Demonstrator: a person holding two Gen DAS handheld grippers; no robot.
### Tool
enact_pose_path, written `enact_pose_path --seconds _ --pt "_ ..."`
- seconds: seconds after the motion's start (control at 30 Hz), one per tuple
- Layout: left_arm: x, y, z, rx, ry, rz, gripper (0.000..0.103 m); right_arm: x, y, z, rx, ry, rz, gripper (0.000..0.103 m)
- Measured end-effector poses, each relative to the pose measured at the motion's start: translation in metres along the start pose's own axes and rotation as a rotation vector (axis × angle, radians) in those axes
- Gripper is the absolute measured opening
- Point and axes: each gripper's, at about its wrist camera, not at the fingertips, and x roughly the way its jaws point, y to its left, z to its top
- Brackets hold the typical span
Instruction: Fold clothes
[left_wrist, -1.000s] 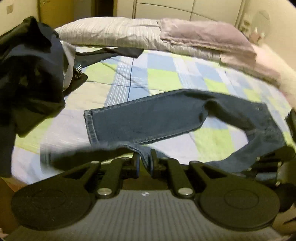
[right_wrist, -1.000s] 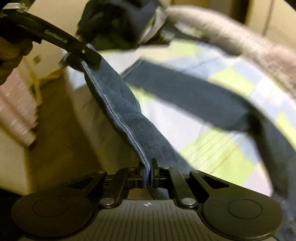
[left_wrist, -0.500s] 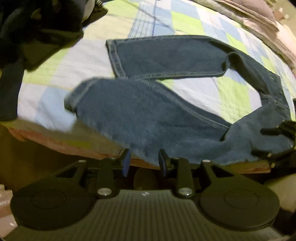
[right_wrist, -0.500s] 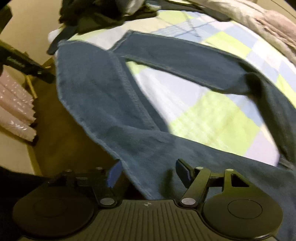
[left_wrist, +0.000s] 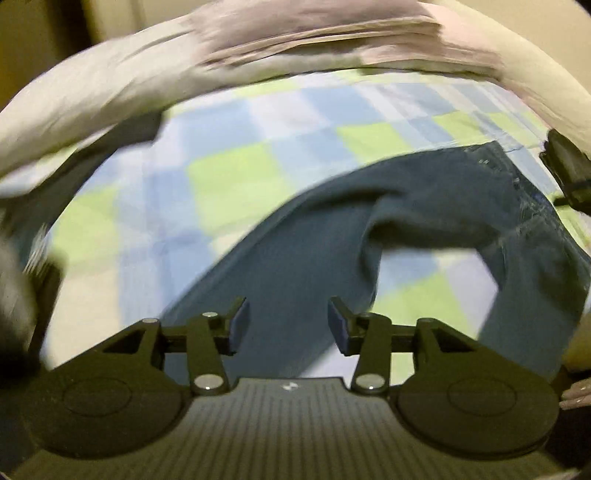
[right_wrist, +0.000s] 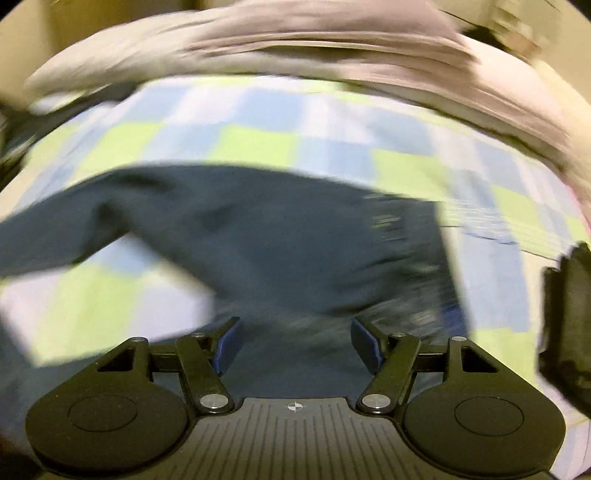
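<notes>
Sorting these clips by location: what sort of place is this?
Most likely a bedroom: jeans lie on a bed with a checked sheet, and pillows line its far edge.

Checkered bed (left_wrist: 229, 177) carries spread jeans (left_wrist: 295, 266) and pillows (left_wrist: 258, 48) at its head.

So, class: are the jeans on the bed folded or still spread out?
Spread out, not folded: the jeans lie on the checked bedspread with bedspread showing between their legs. Both views are blurred.

Checkered bedsheet (left_wrist: 229, 177), grey pillows (left_wrist: 295, 48).
</notes>
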Motion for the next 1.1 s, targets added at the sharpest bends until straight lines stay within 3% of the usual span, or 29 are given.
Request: enact_pose_path --seconds 0.13,0.23,0.37,0.43,0.53,0.57,0.6,0.67,0.73,0.8,0.9,1.0,1.1 --pt "0.087 -0.039 0.072 0.156 0.025 -0.046 0.052 0.063 -0.101 0.037 0.105 0.021 0.004 0.068" --pt "0.152 -0.062 0.108 0.253 0.082 -0.070 0.052 0.114 -0.156 0.058 0.136 0.048 0.046 0.068" --pt "0.220 -0.081 0.138 0.336 0.164 -0.112 0.054 0.163 -0.202 0.079 0.200 0.051 0.146 0.068" --pt "0.245 -0.089 0.147 0.386 0.200 -0.119 0.061 0.182 -0.213 0.084 0.240 0.068 0.220 0.068" --pt "0.269 -0.090 0.152 0.426 0.264 -0.146 0.065 0.199 -0.226 0.084 0.309 0.096 0.309 0.067" --pt "0.277 -0.090 0.153 0.428 0.291 -0.156 0.065 0.203 -0.230 0.083 0.330 0.101 0.333 0.040" --pt "0.281 -0.090 0.154 0.419 0.309 -0.166 0.065 0.202 -0.235 0.082 0.355 0.098 0.353 0.029" --pt "0.286 -0.089 0.156 0.404 0.342 -0.195 0.050 0.201 -0.247 0.083 0.395 0.094 0.392 0.014" --pt "0.284 -0.097 0.158 0.446 0.343 -0.213 0.024 0.186 -0.251 0.086 0.361 0.065 0.385 0.011" --pt "0.274 -0.112 0.166 0.504 0.302 -0.225 0.017 0.164 -0.261 0.092 0.344 0.012 0.366 0.010" --pt "0.268 -0.132 0.179 0.530 0.222 -0.243 0.019 0.141 -0.282 0.095 0.319 -0.060 0.304 0.010" --pt "0.277 -0.150 0.189 0.544 0.172 -0.218 0.020 0.146 -0.307 0.091 0.344 -0.065 0.220 0.011" --pt "0.278 -0.149 0.186 0.527 0.170 -0.201 0.035 0.158 -0.308 0.087 0.337 -0.020 0.175 0.018"
